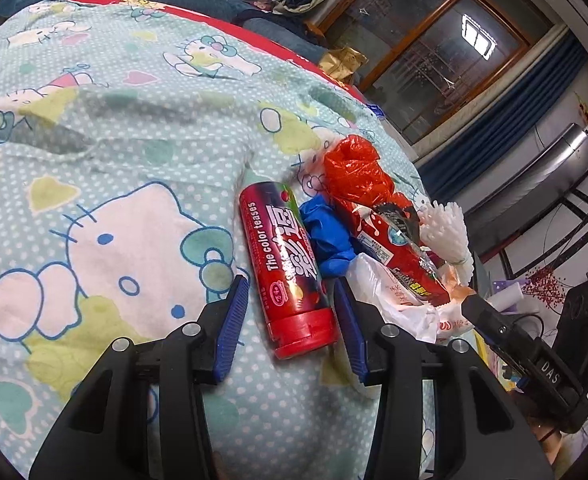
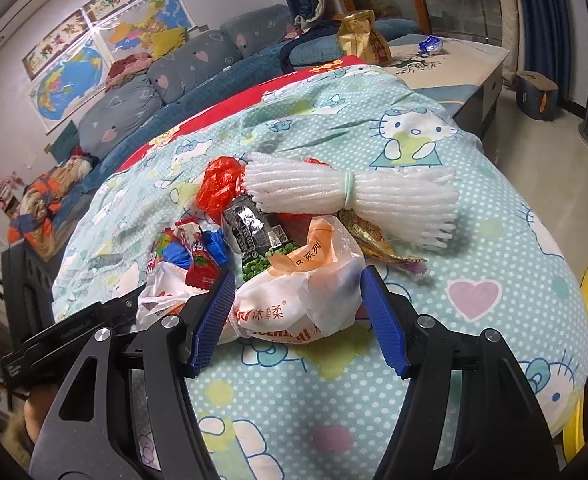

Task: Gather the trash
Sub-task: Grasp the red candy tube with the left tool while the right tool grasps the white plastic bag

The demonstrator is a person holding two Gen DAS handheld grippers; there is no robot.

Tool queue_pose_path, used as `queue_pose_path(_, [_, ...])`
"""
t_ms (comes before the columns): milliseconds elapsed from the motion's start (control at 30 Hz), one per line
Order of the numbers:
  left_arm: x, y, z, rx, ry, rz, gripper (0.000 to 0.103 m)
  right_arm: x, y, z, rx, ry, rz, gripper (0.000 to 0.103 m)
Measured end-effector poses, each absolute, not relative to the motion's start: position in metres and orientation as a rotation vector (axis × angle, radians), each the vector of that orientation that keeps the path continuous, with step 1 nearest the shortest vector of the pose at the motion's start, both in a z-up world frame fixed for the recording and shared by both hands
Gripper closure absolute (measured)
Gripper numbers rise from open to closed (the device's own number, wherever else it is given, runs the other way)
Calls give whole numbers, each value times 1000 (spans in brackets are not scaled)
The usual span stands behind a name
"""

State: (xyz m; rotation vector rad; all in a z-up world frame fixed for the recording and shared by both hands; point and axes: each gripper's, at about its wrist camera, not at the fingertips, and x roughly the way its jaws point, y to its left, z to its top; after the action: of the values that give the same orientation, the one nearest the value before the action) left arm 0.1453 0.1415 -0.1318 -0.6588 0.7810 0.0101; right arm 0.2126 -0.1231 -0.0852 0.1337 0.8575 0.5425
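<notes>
Red plastic, the candy tube (image 1: 290, 270) lies lengthwise between the spread jaws of the left gripper (image 1: 292, 300), its cap end nearest the fingers and neither pad touching it, so a good pick would likely mean sliding forward until both pads flank the body above the cap, then squeezing square across so it cannot roll on the soft quilt (image 1: 106, 152). The right gripper (image 2: 295, 298) likewise stands wide apart astride the white tissue wrapper (image 2: 294, 300), which bulges between its jaws. Beyond them I count one foam net bundle (image 2: 349, 196), one red bag (image 2: 220, 184), one black snack packet (image 2: 250, 226) and one blue scrap (image 1: 325, 236).
</notes>
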Motion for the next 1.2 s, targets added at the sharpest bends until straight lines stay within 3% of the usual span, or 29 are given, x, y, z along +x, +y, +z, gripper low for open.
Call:
queue_pose_path(200, [146, 139, -132, -639, 786, 19, 64, 210, -123, -90, 105, 864, 542, 77])
queue_pose_path(300, [146, 136, -132, -619, 790, 27, 68, 207, -125, -91, 105, 857, 554, 82])
queue_pose_path(1200, [106, 143, -90, -549, 699, 44, 71, 153, -142, -64, 40, 814, 664, 86])
